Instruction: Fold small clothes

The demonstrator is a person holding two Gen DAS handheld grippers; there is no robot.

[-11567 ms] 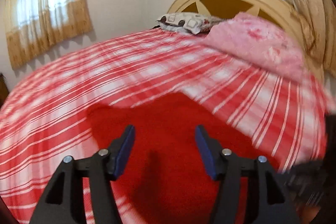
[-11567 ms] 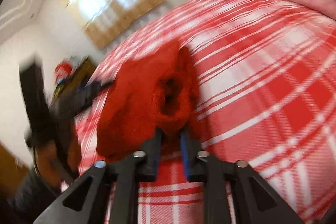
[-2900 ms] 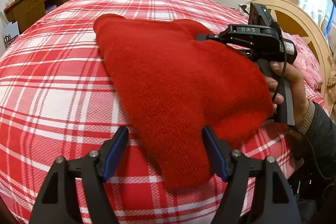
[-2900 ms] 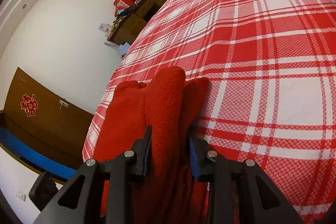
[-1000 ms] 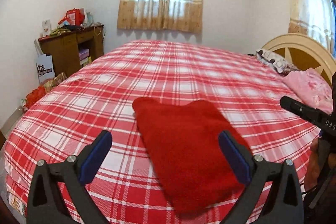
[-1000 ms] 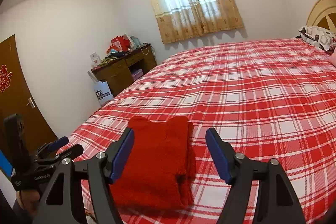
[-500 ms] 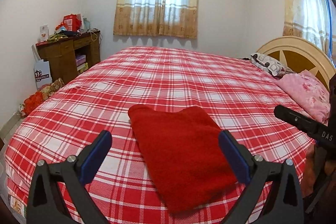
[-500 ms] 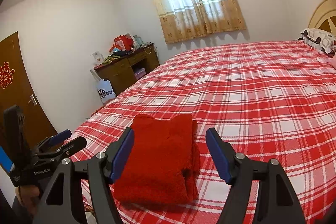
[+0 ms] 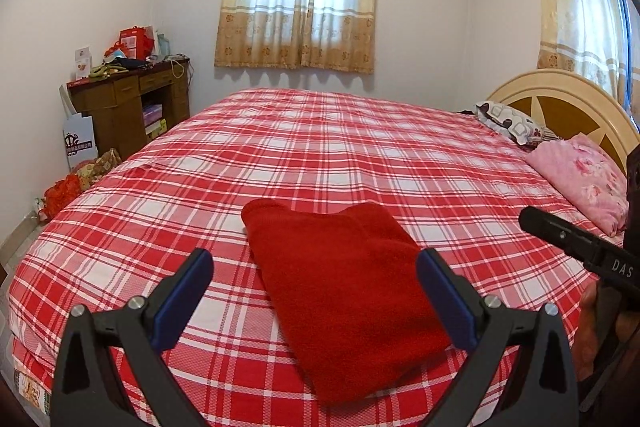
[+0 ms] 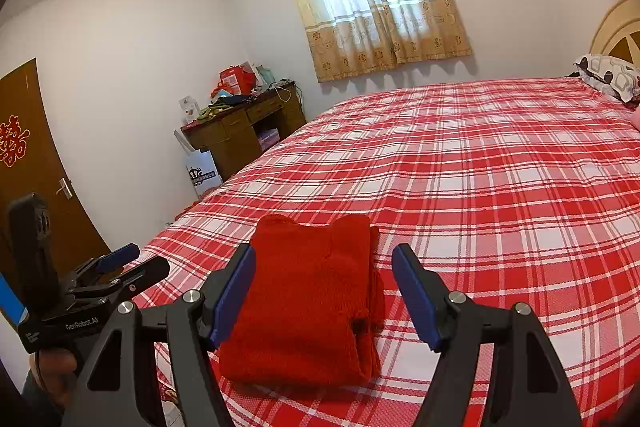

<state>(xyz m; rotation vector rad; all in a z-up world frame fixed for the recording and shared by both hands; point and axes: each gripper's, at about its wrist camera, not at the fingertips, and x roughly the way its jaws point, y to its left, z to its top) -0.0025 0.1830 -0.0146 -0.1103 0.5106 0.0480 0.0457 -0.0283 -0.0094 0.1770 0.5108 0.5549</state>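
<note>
A red knit garment [image 9: 344,291] lies folded into a flat rectangle on the red plaid bedspread [image 9: 328,155], near the bed's front corner. It also shows in the right wrist view [image 10: 312,299]. My left gripper [image 9: 316,287] is open and empty, held above and short of the garment. My right gripper [image 10: 324,287] is open and empty, also held back above the garment. The right gripper's body shows at the right edge of the left wrist view [image 9: 580,247]. The left gripper shows at the lower left of the right wrist view [image 10: 116,267].
A pink pillow [image 9: 580,183] and a patterned pillow [image 9: 512,123] lie by the cream headboard [image 9: 560,103]. A cluttered wooden desk [image 9: 128,107] stands left of the bed, with bags on the floor [image 9: 80,143]. A brown door [image 10: 32,163] is at far left.
Both grippers let go of the folded garment, opened wide and pulled back and up from it. In the last half second they have barely moved.
</note>
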